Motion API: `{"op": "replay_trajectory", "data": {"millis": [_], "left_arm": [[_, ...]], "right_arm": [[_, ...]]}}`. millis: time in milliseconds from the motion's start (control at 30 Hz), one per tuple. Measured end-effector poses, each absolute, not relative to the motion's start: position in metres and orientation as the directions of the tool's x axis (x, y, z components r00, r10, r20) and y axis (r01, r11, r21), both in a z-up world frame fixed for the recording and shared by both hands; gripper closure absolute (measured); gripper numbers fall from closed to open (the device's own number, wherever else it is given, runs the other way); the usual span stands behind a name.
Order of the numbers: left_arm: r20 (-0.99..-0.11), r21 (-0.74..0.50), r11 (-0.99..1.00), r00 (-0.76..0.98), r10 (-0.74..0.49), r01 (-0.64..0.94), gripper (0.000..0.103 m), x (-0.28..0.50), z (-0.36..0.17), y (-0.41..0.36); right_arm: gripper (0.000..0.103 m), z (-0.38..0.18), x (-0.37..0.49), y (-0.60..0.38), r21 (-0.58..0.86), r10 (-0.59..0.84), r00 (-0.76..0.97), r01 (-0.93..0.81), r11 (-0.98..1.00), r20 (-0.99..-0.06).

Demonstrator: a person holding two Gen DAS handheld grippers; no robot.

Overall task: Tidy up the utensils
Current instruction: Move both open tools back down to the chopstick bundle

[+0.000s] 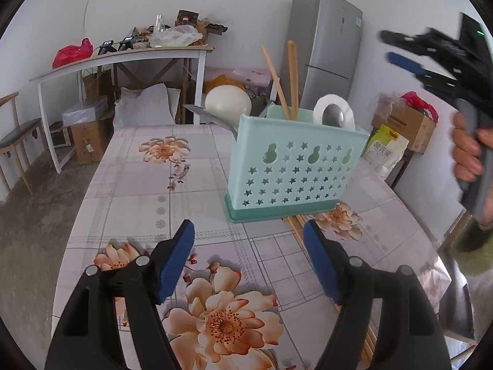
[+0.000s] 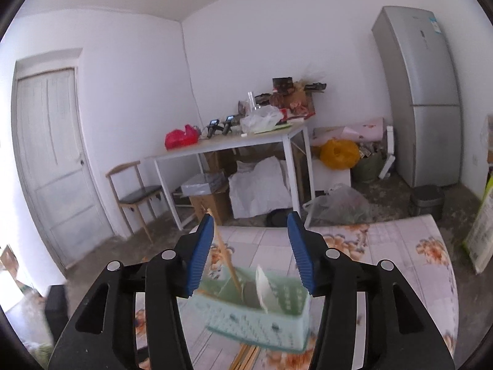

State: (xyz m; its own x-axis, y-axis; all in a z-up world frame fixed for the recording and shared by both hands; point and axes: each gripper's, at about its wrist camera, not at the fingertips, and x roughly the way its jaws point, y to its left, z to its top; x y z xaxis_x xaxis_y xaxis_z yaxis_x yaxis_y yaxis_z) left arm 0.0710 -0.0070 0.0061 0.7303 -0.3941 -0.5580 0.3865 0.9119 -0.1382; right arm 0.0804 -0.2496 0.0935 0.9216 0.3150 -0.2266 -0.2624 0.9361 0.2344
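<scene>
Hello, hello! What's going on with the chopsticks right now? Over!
Left gripper and right gripper open, empty. Two chopsticks upright in the green holder. More chopsticks still on the table. Nothing blocking.

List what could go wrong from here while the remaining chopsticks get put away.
1. The loose chopsticks lie partly under the caddy; dragging them out may shift or tip it.
2. The caddy already holds upright chopsticks and spoons; the open right gripper above it could knock them.
3. The open left gripper may pinch the tablecloth instead.

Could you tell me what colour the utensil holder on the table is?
The utensil holder is pale mint green with star cut-outs, clearest in the left wrist view.
</scene>
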Motion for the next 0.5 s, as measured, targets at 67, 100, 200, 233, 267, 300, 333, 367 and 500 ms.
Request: {"op": "replay_trajectory", "data": {"millis": [67, 100, 200, 233, 267, 300, 333, 367, 500], "left_arm": [[-0.569, -0.133, 0.91, 0.722, -0.395, 0.393, 0.031, 0.072, 0.004, -0.01], [-0.574, -0.129, 0.909, 0.717, -0.395, 0.397, 0.03, 0.073, 0.002, -0.012], [-0.605, -0.104, 0.903, 0.694, -0.39, 0.417, 0.028, 0.075, -0.005, -0.02], [-0.616, -0.097, 0.901, 0.686, -0.388, 0.422, 0.027, 0.075, -0.007, -0.022], [-0.633, -0.087, 0.897, 0.671, -0.386, 0.433, 0.027, 0.076, -0.011, -0.026], [-0.641, -0.085, 0.894, 0.662, -0.388, 0.441, 0.027, 0.076, -0.014, -0.029], [-0.652, -0.082, 0.89, 0.651, -0.389, 0.449, 0.027, 0.076, -0.016, -0.032], [-0.667, -0.077, 0.884, 0.635, -0.389, 0.461, 0.026, 0.077, -0.02, -0.037], [-0.698, -0.058, 0.863, 0.598, -0.394, 0.502, 0.026, 0.076, -0.028, -0.053]], "right_arm": [[0.053, 0.089, 0.063, -0.256, 0.257, 0.32, 0.917, -0.258, 0.931, -0.237], [0.053, 0.084, 0.058, -0.257, 0.268, 0.321, 0.914, -0.254, 0.929, -0.249], [0.052, 0.055, 0.046, -0.258, 0.334, 0.34, 0.88, -0.227, 0.915, -0.331], [0.052, 0.046, 0.047, -0.255, 0.343, 0.339, 0.867, -0.214, 0.915, -0.364], [0.052, 0.027, 0.046, -0.25, 0.355, 0.332, 0.842, -0.182, 0.917, -0.425], [0.052, 0.013, 0.046, -0.246, 0.365, 0.33, 0.818, -0.159, 0.917, -0.472], [0.052, -0.005, 0.046, -0.241, 0.378, 0.328, 0.787, -0.131, 0.917, -0.522], [0.052, -0.026, 0.044, -0.236, 0.401, 0.33, 0.75, -0.095, 0.911, -0.573], [0.052, -0.067, 0.04, -0.225, 0.454, 0.342, 0.677, -0.014, 0.891, -0.651]]}}
